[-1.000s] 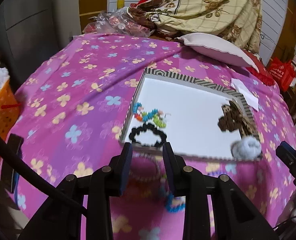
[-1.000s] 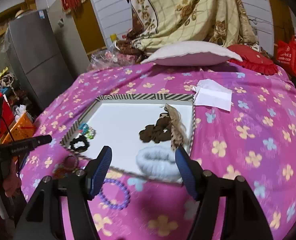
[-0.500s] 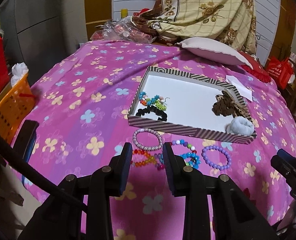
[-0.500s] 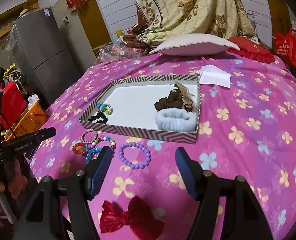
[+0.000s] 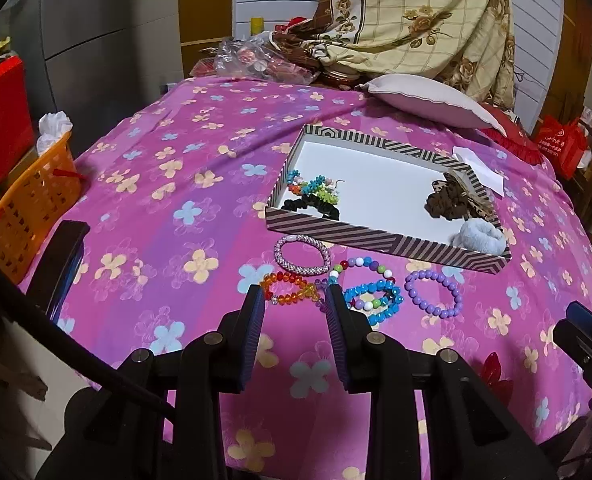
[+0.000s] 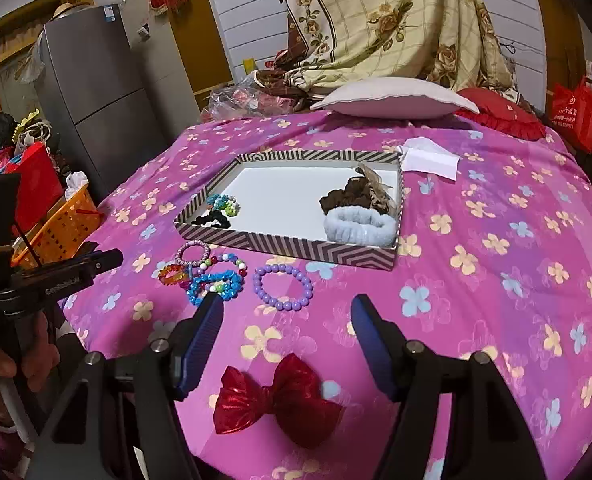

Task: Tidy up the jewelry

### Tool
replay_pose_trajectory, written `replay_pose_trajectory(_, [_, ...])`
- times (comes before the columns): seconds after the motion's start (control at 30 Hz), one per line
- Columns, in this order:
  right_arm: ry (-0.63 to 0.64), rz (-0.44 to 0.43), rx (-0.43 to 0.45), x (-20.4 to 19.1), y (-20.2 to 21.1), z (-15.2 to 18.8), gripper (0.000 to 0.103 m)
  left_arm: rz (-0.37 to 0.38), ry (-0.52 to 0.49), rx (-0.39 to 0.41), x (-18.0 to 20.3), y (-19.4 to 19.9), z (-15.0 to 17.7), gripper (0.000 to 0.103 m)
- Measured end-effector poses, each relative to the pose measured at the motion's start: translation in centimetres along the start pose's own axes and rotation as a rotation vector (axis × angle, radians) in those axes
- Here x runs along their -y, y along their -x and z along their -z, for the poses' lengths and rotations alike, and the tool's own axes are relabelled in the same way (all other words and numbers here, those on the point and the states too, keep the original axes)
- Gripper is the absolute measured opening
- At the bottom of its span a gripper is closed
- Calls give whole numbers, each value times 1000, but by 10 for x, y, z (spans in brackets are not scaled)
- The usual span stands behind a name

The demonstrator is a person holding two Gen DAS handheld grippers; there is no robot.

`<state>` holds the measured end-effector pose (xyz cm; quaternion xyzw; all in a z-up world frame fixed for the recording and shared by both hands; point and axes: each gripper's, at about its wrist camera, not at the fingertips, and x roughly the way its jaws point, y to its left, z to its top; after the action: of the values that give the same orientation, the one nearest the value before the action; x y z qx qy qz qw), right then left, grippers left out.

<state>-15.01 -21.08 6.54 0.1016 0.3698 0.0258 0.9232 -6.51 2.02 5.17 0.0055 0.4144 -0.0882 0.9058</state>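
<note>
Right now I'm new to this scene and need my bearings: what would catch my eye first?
The bright pink flowered bedspread fills both views. On it lies a striped tray with a white floor, holding hair ties at both ends. In front of the tray's near edge sits a cluster of colourful bead bracelets, and a shiny red bow lies nearer still, between the fingers of the open right tool.
</note>
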Motion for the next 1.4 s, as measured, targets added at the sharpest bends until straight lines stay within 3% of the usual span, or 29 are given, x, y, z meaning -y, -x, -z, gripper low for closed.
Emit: replay_pose_trajectory(1.4, [-28,7,-121,11,-13,27,72,1,6,-47,-3,-8,13,50])
